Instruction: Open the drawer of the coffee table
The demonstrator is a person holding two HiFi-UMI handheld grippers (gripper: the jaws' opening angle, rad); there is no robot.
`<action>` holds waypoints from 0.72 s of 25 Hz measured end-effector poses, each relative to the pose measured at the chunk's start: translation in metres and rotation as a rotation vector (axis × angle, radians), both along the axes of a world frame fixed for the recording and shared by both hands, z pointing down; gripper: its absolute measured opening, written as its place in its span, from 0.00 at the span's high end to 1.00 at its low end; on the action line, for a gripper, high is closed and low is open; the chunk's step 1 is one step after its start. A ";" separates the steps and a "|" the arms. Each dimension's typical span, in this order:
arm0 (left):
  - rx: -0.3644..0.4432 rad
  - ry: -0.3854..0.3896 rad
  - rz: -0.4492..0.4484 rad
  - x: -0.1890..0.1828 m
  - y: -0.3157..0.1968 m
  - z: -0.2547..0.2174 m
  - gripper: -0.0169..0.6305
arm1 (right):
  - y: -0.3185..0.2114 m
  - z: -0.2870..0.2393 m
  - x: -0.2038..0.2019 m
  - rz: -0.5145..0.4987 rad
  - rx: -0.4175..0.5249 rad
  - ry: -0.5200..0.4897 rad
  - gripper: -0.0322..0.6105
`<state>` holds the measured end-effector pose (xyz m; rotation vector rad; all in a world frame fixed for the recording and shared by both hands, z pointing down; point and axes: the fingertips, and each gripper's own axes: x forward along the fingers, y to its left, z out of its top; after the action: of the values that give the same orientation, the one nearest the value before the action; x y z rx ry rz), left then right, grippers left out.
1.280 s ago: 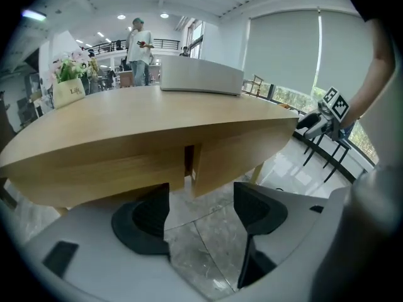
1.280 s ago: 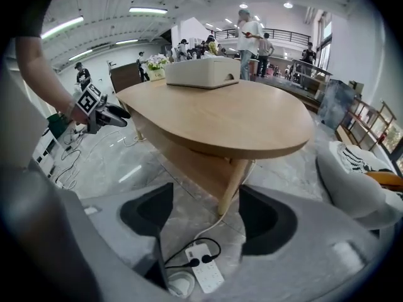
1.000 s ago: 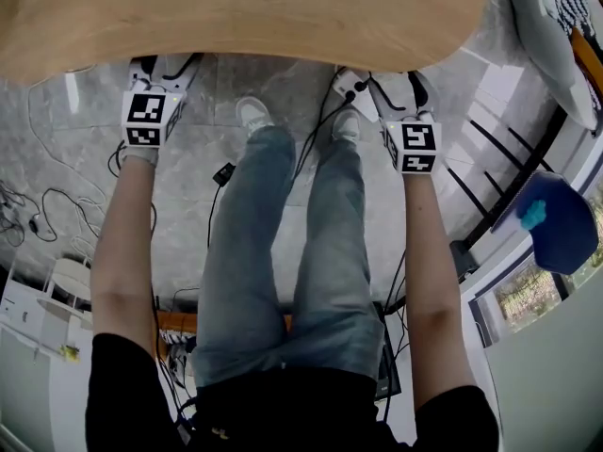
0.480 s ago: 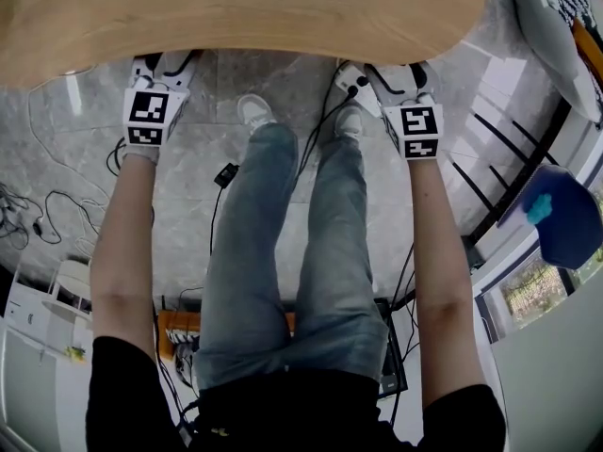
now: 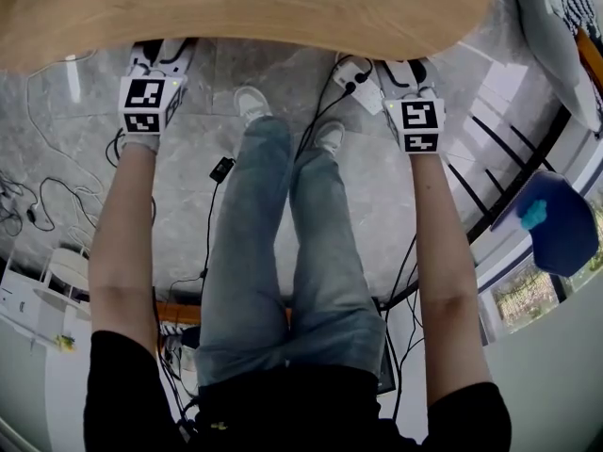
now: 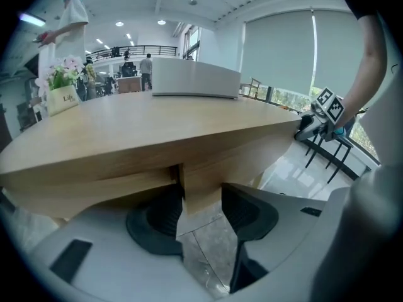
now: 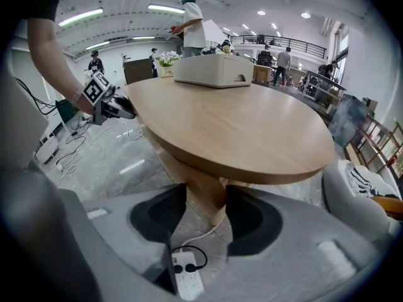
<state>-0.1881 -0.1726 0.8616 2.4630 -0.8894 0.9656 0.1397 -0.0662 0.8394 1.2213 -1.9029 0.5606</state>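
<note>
Both hands were at the near edge of the coffee table (image 5: 283, 8), one toward each end of the side facing me. No view showed the drawer standing out from the table, so I judged it still shut. On the left gripper (image 6: 201, 207) the jaws had just been closing to a middling gap. The wooden drawer front (image 6: 242, 159) under the top sat between the pads (image 6: 157, 219) and filled that gap. A vertical seam showed just to the left of the gripped wood, and I took it for the drawer's end. The right gripper (image 7: 206, 214) was the same: its jaws had just been closing and now pinched the lower lip of that wooden front. A power strip (image 7: 187, 282) lay on the floor below it, apart from the jaws. Step in hand, as I judged it, was taking hold, with the pull not yet begun. The next move called for a level draw toward me with both hands together and at an even pace, so the drawer would not skew in its runners. Both grips had to stay firm on that lip. My legs (image 5: 283, 252) stood close to the table, so I expected to need a step back to give the drawer room.
</note>
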 end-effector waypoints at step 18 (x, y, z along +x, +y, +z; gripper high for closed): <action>-0.043 -0.053 -0.069 -0.018 0.061 -0.002 0.67 | 0.058 -0.001 -0.015 -0.078 -0.036 -0.014 0.69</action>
<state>-0.2059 -0.1116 0.8597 2.3648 -0.9541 1.0193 0.1242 -0.0086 0.8383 1.1181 -1.9352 0.5604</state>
